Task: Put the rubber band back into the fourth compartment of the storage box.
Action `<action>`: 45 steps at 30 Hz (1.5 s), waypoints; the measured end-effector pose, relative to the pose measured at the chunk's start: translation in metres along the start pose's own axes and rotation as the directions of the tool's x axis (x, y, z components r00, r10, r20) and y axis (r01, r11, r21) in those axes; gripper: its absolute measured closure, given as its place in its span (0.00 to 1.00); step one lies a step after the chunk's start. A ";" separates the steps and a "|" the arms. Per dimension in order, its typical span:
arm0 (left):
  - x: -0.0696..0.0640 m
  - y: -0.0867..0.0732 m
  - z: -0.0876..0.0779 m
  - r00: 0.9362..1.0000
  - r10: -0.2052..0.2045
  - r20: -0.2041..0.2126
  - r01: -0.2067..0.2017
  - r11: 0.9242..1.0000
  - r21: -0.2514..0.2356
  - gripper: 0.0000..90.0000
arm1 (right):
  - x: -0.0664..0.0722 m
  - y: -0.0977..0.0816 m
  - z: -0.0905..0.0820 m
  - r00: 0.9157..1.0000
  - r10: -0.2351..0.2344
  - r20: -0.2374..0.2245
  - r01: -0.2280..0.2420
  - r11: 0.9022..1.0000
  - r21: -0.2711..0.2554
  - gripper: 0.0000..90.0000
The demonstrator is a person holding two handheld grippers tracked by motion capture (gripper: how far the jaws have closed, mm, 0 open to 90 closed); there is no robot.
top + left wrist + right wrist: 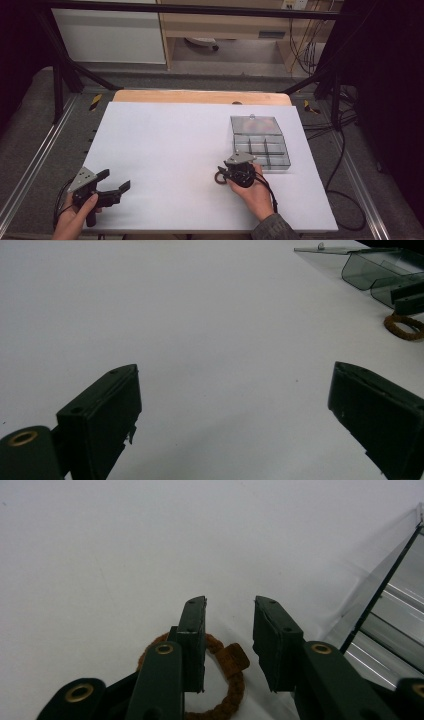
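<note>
One open clear box (260,144), seemingly empty

Matt white tabletop (175,150), clear glossy plastic box (260,142), rough braided cord ring (220,680)

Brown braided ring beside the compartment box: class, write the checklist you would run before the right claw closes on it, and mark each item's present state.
1. Right claw open enough to take the cord: ok.
2. Brown braided ring lying flat on the white table: ok.
3. Ring between the jaws: not ok; one jaw stands over the ring, the knot lies in the gap below.
4. Compartment box lid open: ok.
5. Left claw open and away from the ring: ok.
6. Box compartments free: cannot tell.
</note>
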State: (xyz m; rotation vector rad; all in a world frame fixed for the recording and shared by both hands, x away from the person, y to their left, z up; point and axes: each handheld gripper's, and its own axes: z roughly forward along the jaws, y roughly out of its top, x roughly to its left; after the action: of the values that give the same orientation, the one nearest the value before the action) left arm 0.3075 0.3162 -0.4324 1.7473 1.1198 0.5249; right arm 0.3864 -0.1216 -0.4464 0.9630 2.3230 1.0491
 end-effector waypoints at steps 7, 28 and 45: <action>-0.001 0.000 0.000 1.000 0.003 0.006 -0.003 1.000 0.002 0.07 | 0.002 -0.003 0.004 1.000 -0.031 0.001 0.030 0.998 0.051 0.79; 0.000 0.001 0.000 1.000 0.008 0.003 -0.008 1.000 0.001 0.07 | -0.001 0.001 -0.012 0.995 0.046 -0.083 -0.051 0.997 -0.055 0.94; 0.002 0.001 0.001 1.000 -0.008 -0.014 0.008 1.000 -0.006 0.07 | -0.005 0.018 -0.013 0.994 0.036 -0.108 -0.044 0.996 -0.076 0.94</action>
State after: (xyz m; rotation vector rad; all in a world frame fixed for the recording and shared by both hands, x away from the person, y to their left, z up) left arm 0.3094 0.3179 -0.4323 1.7358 1.1330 0.5361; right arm 0.3896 -0.1231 -0.4245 0.9483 2.3368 1.2259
